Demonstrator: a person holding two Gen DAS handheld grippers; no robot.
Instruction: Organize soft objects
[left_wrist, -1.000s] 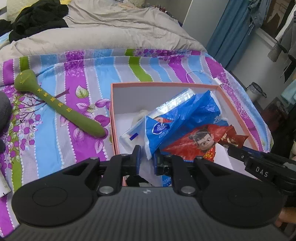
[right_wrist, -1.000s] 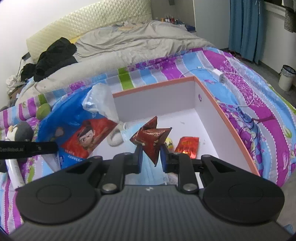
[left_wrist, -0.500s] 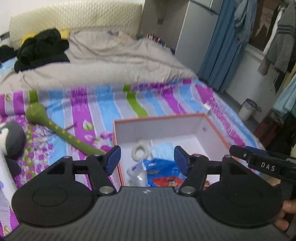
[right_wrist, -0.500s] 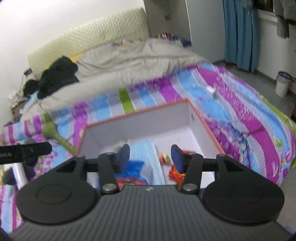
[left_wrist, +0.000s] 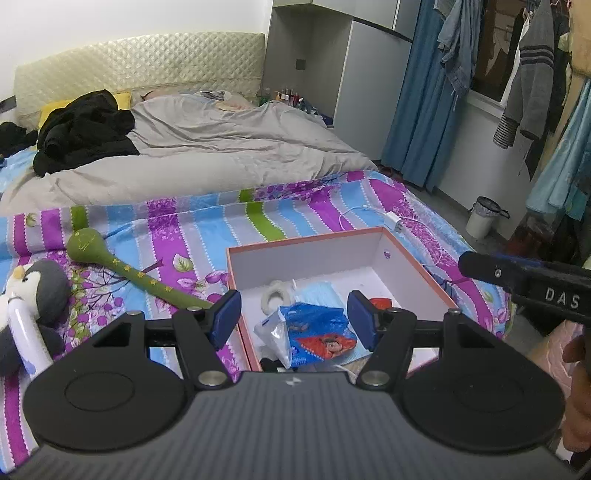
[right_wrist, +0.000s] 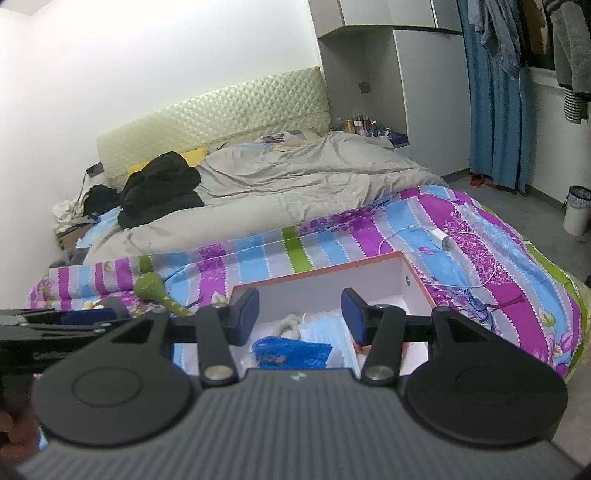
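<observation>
An orange-rimmed white box (left_wrist: 421, 266) (right_wrist: 417, 277) sits on the striped bedspread. Inside lie a blue snack bag (left_wrist: 317, 332) (right_wrist: 291, 352), a white ring toy (left_wrist: 273, 295), a light blue cloth (left_wrist: 321, 291) and a red packet (left_wrist: 380, 302). My left gripper (left_wrist: 293, 317) is open and empty, raised above the box's near edge. My right gripper (right_wrist: 299, 317) is open and empty, also raised over the box. A green plush stick (left_wrist: 122, 267) (right_wrist: 155, 291) and a penguin plush (left_wrist: 33, 295) lie left of the box.
A grey duvet (left_wrist: 207, 155) and black clothes (left_wrist: 85, 129) cover the far bed. A white charger and cable (left_wrist: 391, 223) (right_wrist: 441, 236) lie right of the box. A bin (left_wrist: 484, 218) stands on the floor at the right.
Both grippers opened, dropping the blue snack bag and the red packet into the box, then rose and pulled back from it.
</observation>
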